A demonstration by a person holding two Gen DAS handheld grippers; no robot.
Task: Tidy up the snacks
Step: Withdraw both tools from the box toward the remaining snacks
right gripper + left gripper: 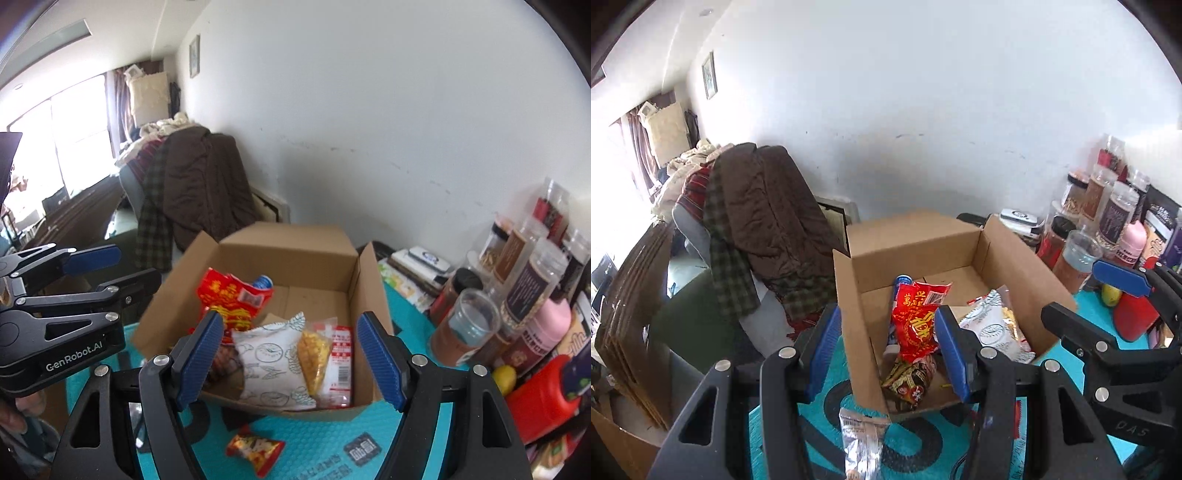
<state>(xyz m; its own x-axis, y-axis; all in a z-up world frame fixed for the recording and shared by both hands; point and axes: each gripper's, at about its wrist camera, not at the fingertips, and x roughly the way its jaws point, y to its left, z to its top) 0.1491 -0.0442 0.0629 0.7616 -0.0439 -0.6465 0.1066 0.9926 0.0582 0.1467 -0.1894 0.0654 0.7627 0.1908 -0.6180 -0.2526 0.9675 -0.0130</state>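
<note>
A turquoise patterned mat (332, 435) covers the table, which stands against a scuffed white wall (923, 110). On the mat sits an open brown cardboard box (295, 254) holding a red foil snack bag (229, 295), a white printed pouch (271, 362) and a clear packet of yellow snacks (314, 358). A small red-and-yellow packet (255, 448) lies on the mat in front of the box; a silver packet (860, 439) lies there too. Clear lidded jars (524, 266) crowd the right side. A chair heaped with brown clothing (768, 206) stands left. The left gripper (886, 350) and right gripper (291, 362) both hang apart-jawed — empty — above the box.
</note>
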